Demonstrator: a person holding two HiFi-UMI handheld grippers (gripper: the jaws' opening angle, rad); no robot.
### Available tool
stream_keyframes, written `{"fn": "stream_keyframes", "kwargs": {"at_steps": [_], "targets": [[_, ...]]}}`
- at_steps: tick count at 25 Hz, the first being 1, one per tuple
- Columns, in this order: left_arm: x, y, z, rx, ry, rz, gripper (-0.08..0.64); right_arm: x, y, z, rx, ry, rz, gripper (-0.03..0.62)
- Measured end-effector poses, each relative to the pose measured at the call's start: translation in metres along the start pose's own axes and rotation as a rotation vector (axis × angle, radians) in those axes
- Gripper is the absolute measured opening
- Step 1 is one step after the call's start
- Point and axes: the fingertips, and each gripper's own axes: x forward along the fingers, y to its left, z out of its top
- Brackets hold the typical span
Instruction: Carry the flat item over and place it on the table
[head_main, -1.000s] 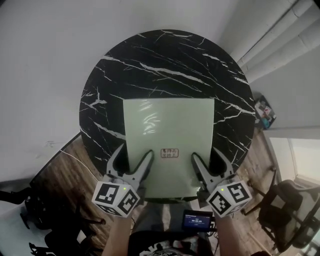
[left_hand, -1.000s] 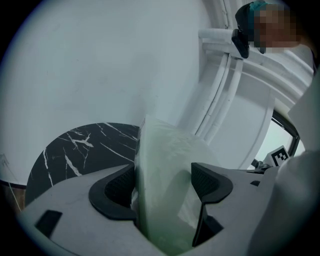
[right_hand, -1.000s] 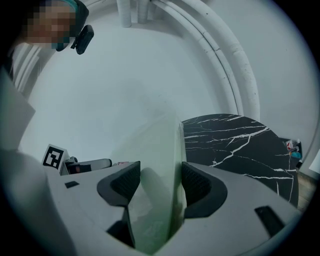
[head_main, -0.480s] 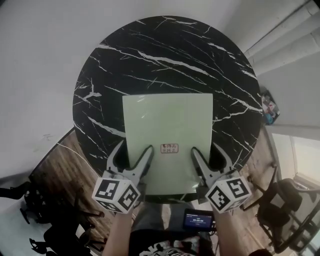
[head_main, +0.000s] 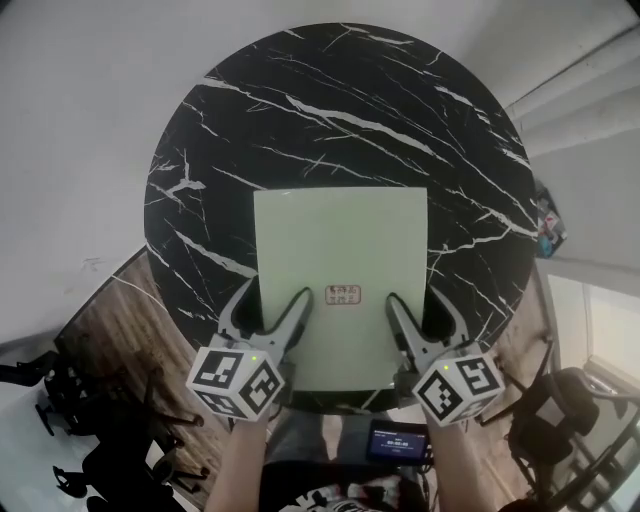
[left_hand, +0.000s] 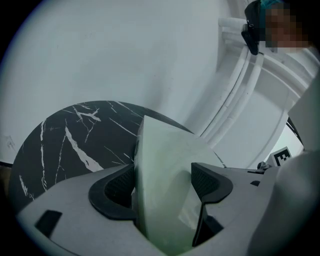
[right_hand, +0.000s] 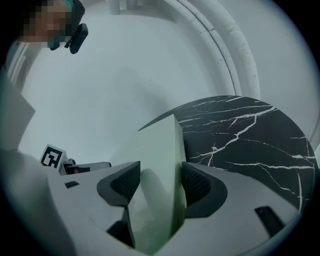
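The left gripper (head_main: 272, 300) pinches the near left corner of a pale green square tile (head_main: 340, 240). In the left gripper view the tile (left_hand: 160, 150) stands edge-on between the dark pads of that gripper (left_hand: 165, 180), with the round black marble desk (left_hand: 65, 145) behind it. From the head view the tile lies over the near half of the desk (head_main: 330, 110). Its near edge reaches past the desk's rim; whether it rests on the marble cannot be told. A small printed label (head_main: 343, 294) sits near the tile's near edge, between the two grippers. The right gripper (head_main: 420, 305) pinches the near right corner. In its own view, that gripper (right_hand: 160, 182) clamps the tile (right_hand: 160, 150), with the desk (right_hand: 240, 135) at right.
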Motion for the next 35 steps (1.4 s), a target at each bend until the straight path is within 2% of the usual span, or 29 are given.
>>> {"fn": "stream_keyframes", "kwargs": {"at_steps": [5,17,22,24,28,30,32,34,35], "targets": [[0.008,0.005,-0.003,0.0,0.046,0.035,0.364,0.01,-0.006,-0.004,0.018,0.043,-0.006,0.235],[0.01,0.006,-0.004,-0.003,0.056,0.043,0.364,0.012,-0.008,-0.005,0.04,0.054,-0.018,0.235],[0.007,0.007,-0.004,-0.016,0.055,0.039,0.364,0.009,-0.008,-0.004,0.0,0.047,-0.013,0.235],[0.004,0.005,0.0,-0.002,0.041,0.041,0.362,0.008,-0.008,-0.002,-0.028,0.04,-0.019,0.235],[-0.01,0.0,0.019,0.015,-0.059,0.043,0.336,0.002,-0.006,0.001,-0.044,0.028,-0.02,0.224],[-0.016,-0.002,0.026,0.047,-0.08,0.055,0.318,-0.004,-0.003,0.009,-0.056,0.005,-0.013,0.208],[-0.021,-0.005,0.031,0.146,-0.079,0.083,0.289,-0.009,0.001,0.018,-0.081,-0.026,-0.007,0.173],[-0.026,-0.01,0.035,0.24,-0.079,0.107,0.219,-0.014,0.006,0.028,-0.11,-0.059,-0.002,0.121],[-0.029,-0.013,0.037,0.252,-0.083,0.108,0.19,-0.016,0.009,0.032,-0.126,-0.071,0.001,0.107]]}}
